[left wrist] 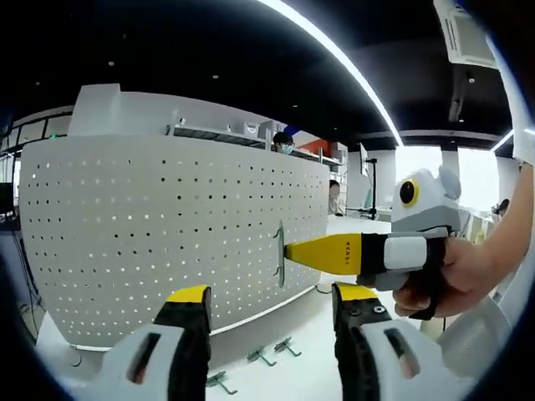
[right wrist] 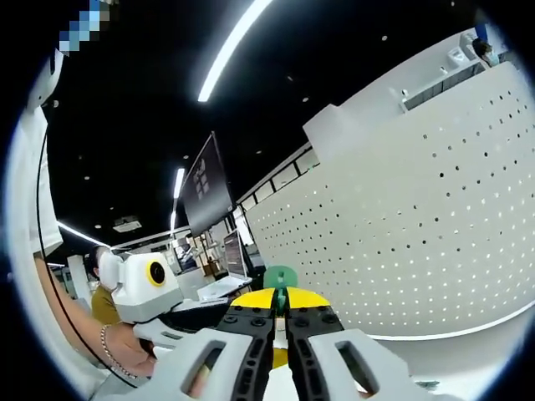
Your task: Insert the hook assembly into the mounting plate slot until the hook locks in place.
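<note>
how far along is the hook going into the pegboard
In hand: the right hand-held gripper is shut on a hook and holds it against the perforated mounting plate. Whether it has locked cannot be told. Left: several spare hooks lie on the table below. The left hand-held gripper is open, holding nothing.

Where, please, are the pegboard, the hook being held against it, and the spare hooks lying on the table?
pegboard [left wrist: 150,234], left gripper view, middle of perforated face
hook [left wrist: 279,253], left gripper view, its upright bar
spare hooks [left wrist: 261,357], left gripper view, middle one
</note>
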The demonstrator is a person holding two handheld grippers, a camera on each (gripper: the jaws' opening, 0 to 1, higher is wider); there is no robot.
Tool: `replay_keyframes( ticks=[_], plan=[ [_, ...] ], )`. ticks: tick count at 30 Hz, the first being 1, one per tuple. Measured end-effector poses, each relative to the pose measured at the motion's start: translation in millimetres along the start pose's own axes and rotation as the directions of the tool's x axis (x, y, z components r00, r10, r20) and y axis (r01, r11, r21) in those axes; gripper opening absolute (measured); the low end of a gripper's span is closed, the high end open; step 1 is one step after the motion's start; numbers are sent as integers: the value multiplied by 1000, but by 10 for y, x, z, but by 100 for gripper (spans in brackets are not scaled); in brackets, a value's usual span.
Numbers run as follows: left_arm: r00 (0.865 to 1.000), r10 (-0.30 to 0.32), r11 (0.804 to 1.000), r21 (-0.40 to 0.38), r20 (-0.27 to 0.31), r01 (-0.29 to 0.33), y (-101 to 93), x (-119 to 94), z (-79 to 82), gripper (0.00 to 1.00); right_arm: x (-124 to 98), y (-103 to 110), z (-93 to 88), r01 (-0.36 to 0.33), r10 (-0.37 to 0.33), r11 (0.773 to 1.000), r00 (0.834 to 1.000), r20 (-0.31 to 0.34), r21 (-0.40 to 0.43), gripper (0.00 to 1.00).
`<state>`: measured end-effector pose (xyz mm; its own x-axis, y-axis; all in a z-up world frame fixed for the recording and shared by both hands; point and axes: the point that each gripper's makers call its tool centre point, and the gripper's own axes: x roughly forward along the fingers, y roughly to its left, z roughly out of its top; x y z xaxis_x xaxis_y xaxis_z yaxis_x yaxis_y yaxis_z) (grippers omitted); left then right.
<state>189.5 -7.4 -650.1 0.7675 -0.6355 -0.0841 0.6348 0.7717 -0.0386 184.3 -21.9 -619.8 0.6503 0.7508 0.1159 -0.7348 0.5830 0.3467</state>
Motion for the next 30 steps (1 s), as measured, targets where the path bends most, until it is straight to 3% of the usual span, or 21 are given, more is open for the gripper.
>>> replay_keyframes(
  ticks=[7,11,15,17,19,30],
  plan=[
    [1000,-4,1000,15,-14,4,-5,-14,-49,74,6,11,1,3,-3,1000,1000,-3,-6,0],
    [1000,2,1000,13,-17,-2,8,-26,-82,74,20,-68,86,55,-56,993,998,-5,-104,0],
    [1000,4,1000,6,-20,-4,20,-40,-105,74,40,-238,235,144,-146,966,989,7,-215,0],
    [1000,5,1000,4,-20,-5,27,-44,-112,74,66,-277,313,159,-158,964,987,22,-214,0],
    [1000,7,1000,3,-20,-7,36,-50,-118,74,68,-369,377,199,-198,947,980,29,-252,0],
    [1000,23,1000,-7,-17,-23,88,-97,-139,74,218,-568,680,277,-267,898,961,79,-341,0]
  ],
)
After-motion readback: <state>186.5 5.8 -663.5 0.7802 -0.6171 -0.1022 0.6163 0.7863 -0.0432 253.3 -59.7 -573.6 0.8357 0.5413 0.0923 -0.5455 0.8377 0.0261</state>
